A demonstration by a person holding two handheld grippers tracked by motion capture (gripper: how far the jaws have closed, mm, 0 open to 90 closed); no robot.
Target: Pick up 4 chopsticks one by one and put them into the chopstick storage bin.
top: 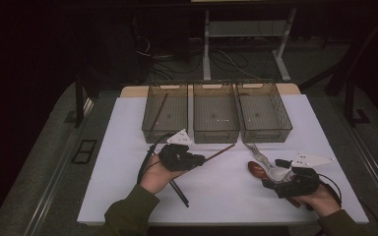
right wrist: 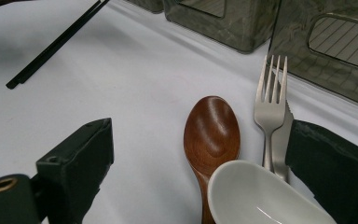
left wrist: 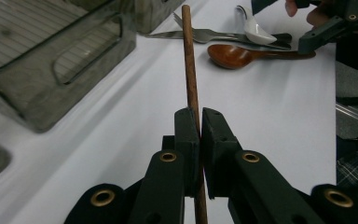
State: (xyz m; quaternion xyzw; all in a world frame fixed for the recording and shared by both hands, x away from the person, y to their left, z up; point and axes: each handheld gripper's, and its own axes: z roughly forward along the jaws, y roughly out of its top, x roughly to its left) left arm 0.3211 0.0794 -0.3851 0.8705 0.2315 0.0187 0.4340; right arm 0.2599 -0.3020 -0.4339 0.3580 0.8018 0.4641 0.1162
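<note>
Brown wood: a single chopstick (left wrist: 189,70) is clamped between the jaws of the left gripper (left wrist: 200,122), which are pressed nearly together on it. The stick runs forward past the jaw tips toward the middle bin (top: 215,118); in the high view the chopstick (top: 221,152) sits just in front of that bin, raised in the left gripper (top: 197,160).

Black chopstick (top: 178,191) lies flat on the white table cover (top: 128,147), nearer the person than the middle bin and below the left hand (top: 153,178).

Right gripper (right wrist: 200,158): jaws spread wide, holding nothing. Between them lie a brown wooden spoon (right wrist: 212,130), a white spoon (right wrist: 256,196) and a metal fork (right wrist: 270,105), all in front of the right bin (top: 264,112). The white spoon overlaps the wooden spoon. A second brown chopstick (top: 159,111) leans inside the left bin (top: 165,110).
</note>
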